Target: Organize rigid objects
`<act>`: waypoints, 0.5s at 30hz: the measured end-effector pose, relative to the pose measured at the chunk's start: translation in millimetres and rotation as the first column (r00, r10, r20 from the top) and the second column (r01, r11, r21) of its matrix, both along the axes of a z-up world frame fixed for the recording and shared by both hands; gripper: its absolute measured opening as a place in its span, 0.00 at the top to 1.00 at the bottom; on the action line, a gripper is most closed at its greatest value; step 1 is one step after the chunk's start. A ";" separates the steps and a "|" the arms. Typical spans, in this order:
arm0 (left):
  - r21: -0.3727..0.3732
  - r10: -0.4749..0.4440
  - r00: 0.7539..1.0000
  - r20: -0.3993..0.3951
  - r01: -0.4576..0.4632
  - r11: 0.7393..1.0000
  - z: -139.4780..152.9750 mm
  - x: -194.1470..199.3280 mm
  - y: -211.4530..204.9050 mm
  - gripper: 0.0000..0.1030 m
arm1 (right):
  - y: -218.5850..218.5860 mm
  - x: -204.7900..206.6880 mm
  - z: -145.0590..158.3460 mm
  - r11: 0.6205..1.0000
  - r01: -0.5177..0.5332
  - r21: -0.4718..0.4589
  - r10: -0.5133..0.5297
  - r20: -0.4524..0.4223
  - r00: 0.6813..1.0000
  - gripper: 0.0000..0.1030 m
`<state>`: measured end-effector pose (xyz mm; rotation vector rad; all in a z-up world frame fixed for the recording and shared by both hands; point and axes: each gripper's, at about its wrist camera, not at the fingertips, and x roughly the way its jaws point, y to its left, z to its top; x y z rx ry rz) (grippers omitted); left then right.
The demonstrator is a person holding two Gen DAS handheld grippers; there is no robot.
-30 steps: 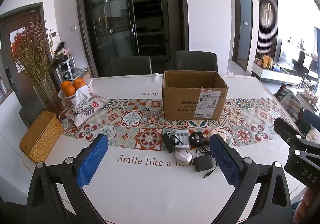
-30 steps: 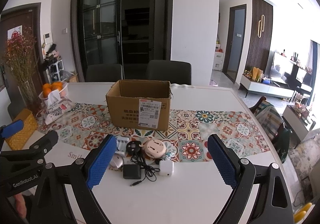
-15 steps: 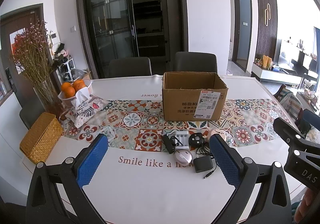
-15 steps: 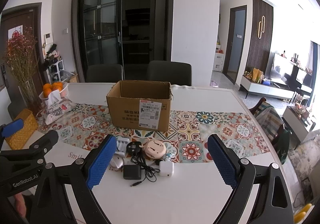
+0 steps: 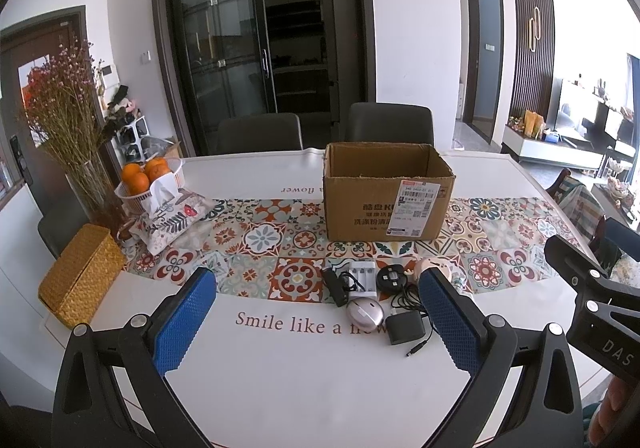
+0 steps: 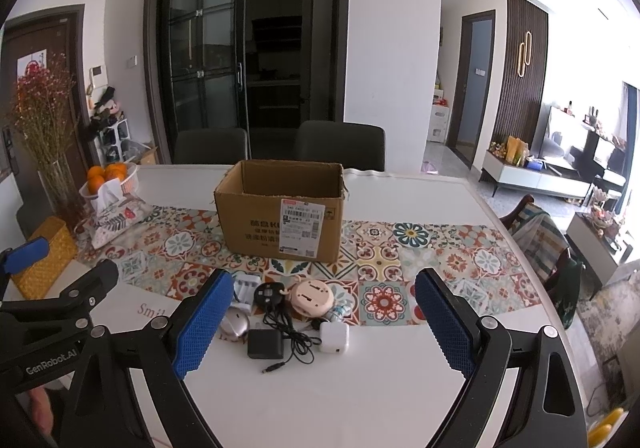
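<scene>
An open cardboard box (image 5: 386, 193) (image 6: 282, 215) stands on the patterned runner. In front of it lies a cluster of small items: a white battery charger (image 5: 363, 275) (image 6: 246, 286), a black round plug (image 5: 391, 276) (image 6: 267, 294), a pink round device (image 6: 312, 298), a silver mouse (image 5: 365, 314) (image 6: 235, 324), a black adapter with cable (image 5: 405, 328) (image 6: 265, 343) and a white cube charger (image 6: 334, 336). My left gripper (image 5: 316, 322) is open and empty, short of the cluster. My right gripper (image 6: 322, 322) is open and empty above the table, near the items.
A basket of oranges (image 5: 146, 175), a floral tissue pouch (image 5: 172, 213), a vase of dried flowers (image 5: 68, 119) and a woven yellow box (image 5: 80, 280) stand at the left. Two dark chairs (image 5: 388, 123) are behind the table. The table's front edge is close below.
Both views shift very slightly; the grippers stay open and nothing on the table has moved.
</scene>
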<state>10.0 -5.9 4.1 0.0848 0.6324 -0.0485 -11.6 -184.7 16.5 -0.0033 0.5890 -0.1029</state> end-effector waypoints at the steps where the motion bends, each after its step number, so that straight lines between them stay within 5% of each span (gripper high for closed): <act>1: 0.000 0.001 1.000 0.001 -0.001 1.000 -1.2 -1.3 0.5 0.00 | 0.2 0.6 0.1 1.000 -0.001 0.000 0.001 -0.001 1.000 0.10; 15: -0.008 -0.005 1.000 -0.010 0.005 1.000 -5.9 -0.1 0.3 0.00 | 1.0 1.6 -2.3 1.000 -0.004 -0.002 0.004 -0.010 1.000 0.10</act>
